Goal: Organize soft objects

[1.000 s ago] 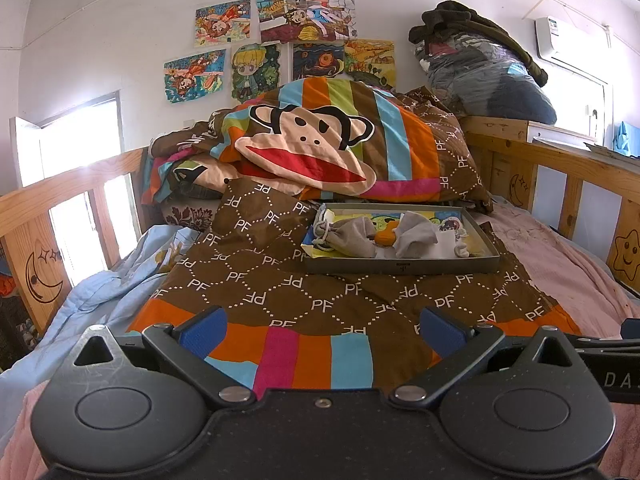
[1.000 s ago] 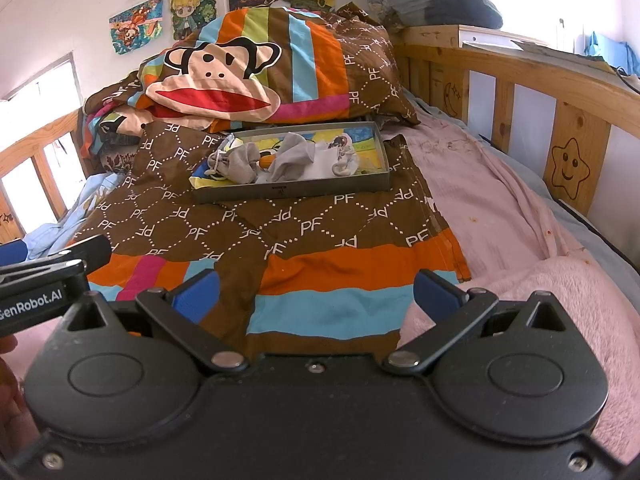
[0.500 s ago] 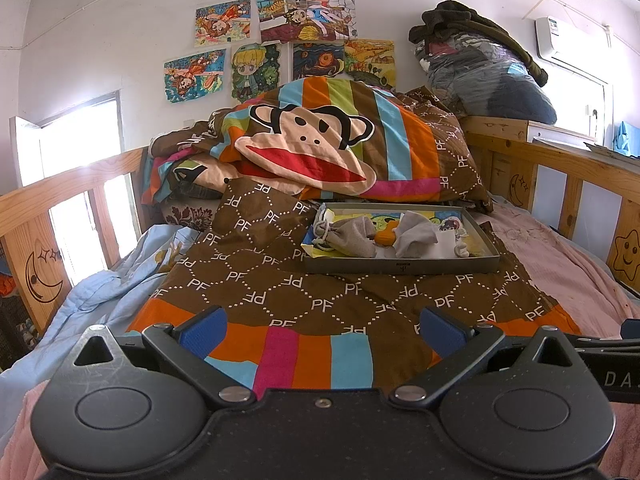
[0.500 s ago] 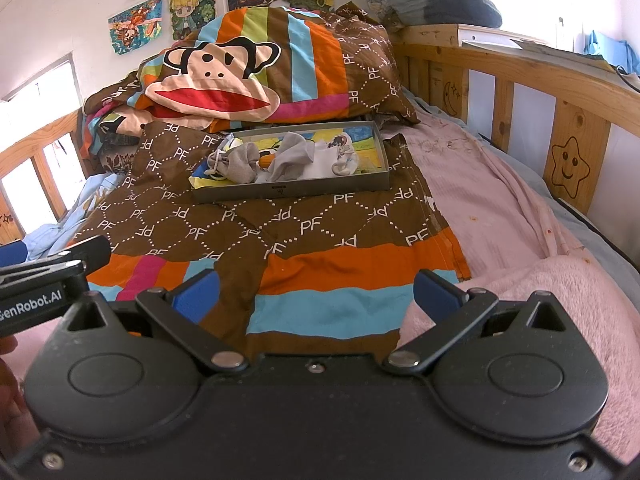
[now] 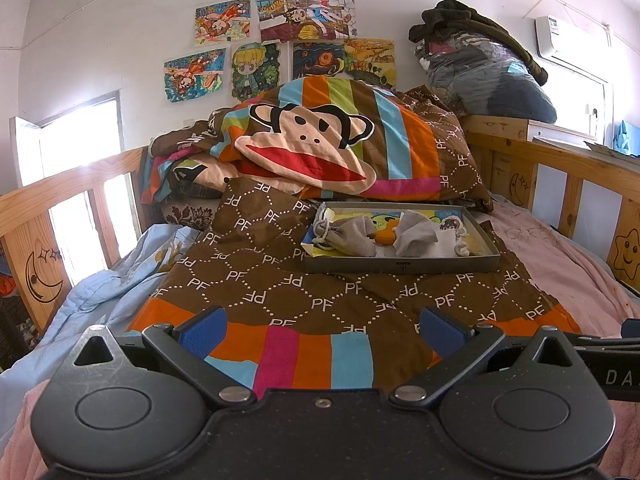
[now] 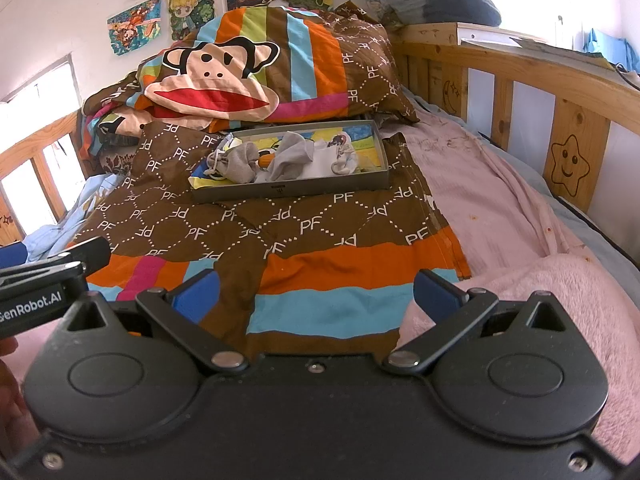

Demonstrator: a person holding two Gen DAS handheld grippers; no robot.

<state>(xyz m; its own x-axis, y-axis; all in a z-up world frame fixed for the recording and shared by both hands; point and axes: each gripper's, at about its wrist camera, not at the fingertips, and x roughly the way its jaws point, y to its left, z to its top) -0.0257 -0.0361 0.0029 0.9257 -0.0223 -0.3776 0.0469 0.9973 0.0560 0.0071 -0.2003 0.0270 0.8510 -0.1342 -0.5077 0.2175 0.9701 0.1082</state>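
Left gripper (image 5: 322,326) jaws spread wide, nothing between the blue pads (image 5: 202,325). Right gripper (image 6: 314,294) same, spread and empty. Both sit low over the striped end of the brown PF quilt (image 5: 280,280), well apart from the tray.

One shallow grey tray (image 5: 400,267) lies on the quilt at about 1 o'clock in the left view, 12 o'clock in the right view (image 6: 288,190); its long axis runs left-right across the bed. Inside: two grey socks, left one (image 5: 352,234) lying roughly along the tray with its bunched end toward 9 o'clock, right one (image 5: 416,234) crumpled, direction unclear. One orange bit (image 5: 386,235) shows between them. White soft pieces (image 5: 452,236) at the tray's right end, count unclear.

One monkey-face pillow (image 5: 320,148) behind the tray at 12 o'clock. Six drawings (image 5: 222,22) on the wall.
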